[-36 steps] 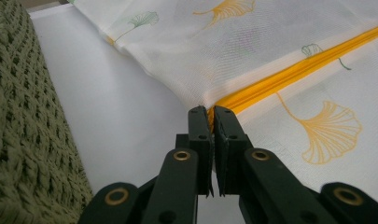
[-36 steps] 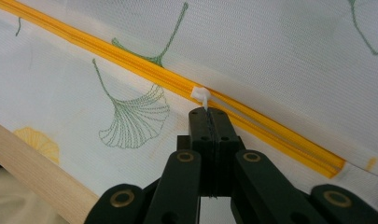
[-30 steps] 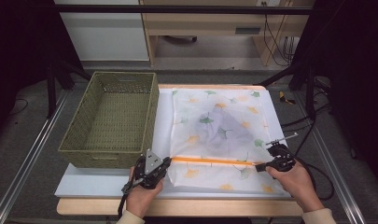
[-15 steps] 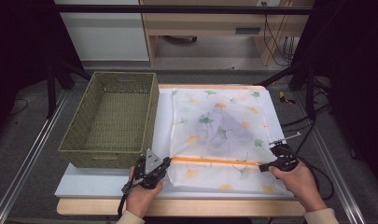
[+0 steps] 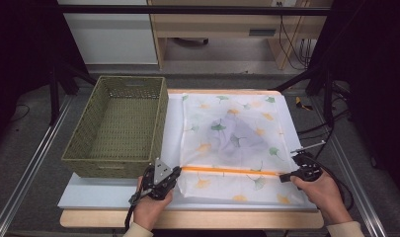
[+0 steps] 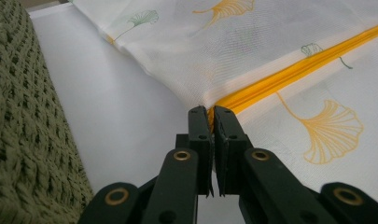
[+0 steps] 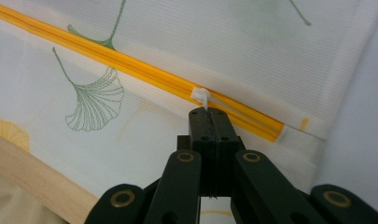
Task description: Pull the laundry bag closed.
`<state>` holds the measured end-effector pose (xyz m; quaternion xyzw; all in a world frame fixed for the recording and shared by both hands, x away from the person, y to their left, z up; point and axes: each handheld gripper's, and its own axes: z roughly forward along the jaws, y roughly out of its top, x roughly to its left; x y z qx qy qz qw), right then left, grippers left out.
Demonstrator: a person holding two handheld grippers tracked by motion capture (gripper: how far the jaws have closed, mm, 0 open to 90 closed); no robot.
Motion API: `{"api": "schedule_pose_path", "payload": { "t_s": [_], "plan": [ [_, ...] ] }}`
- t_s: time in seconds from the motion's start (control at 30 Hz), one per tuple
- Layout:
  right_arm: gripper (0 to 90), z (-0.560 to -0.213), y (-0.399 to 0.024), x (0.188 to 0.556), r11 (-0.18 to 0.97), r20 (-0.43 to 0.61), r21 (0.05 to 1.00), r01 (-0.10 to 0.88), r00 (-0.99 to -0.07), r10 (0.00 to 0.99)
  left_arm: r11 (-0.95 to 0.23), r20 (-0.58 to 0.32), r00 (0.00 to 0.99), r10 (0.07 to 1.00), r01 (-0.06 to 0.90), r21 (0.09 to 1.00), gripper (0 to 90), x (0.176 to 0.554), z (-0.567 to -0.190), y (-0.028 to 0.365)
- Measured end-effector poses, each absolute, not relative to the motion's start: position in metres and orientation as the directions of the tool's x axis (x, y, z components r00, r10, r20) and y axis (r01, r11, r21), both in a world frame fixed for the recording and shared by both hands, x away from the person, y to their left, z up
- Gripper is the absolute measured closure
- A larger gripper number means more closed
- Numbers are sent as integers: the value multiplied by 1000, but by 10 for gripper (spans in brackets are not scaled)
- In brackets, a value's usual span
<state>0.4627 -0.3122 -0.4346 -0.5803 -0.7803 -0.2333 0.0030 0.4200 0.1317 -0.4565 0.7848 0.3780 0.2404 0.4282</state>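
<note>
A white tabletop (image 5: 113,195) with a pale wooden front edge stands in a dim room, dark stands and cables around it. Every place below is given from the orange zip (image 5: 230,171) that runs across the near part of the bag.

Well to the left of the zip, beyond its left end, sits a rectangular olive-green woven basket (image 5: 118,128), empty. Right at the zip's left end is the left gripper (image 5: 174,173); in the left gripper view its black jaws are drawn nearly together and pinch the fabric edge where the orange tape ends (image 6: 211,112).

The zip belongs to a flat white mesh laundry bag printed with yellow and green ginkgo leaves (image 5: 234,143), which lies on the tabletop just right of the basket; behind the zip, a crumpled pale grey-lilac garment (image 5: 237,138) shows through the mesh.

Near the zip's right end is the right gripper (image 5: 286,176). In the right gripper view its jaws are pressed fully together on the small white zip pull (image 7: 200,97), which sits on the orange tape just short of the end.

As I judge it, the garment is in, and the zip looks drawn nearly across with both ends gripped. What seems left is the last short stretch and perhaps moving the bag to the basket.
</note>
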Motion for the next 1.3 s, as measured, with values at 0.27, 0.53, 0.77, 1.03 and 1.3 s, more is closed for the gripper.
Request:
{"api": "schedule_pose_path", "payload": {
  "t_s": [0.27,0.53,0.77,1.03,1.3],
  "plan": [
    [900,-434,-315,463,214,279,357,909,-323,905,-348,55,598,799,387,854,862,420,-457,131],
    [900,-435,-316,463,217,274,364,906,-326,905,-349,55,599,799,386,854,862,420,-457,131],
    [900,-433,-316,462,218,272,371,903,-330,904,-349,57,598,800,385,854,862,420,-457,131],
    [900,-433,-316,462,221,258,372,902,-329,908,-353,61,595,801,387,852,862,420,-457,131],
    [900,-433,-327,459,210,244,372,904,-314,918,-352,57,596,801,391,850,862,420,-458,131]
  ]
}}
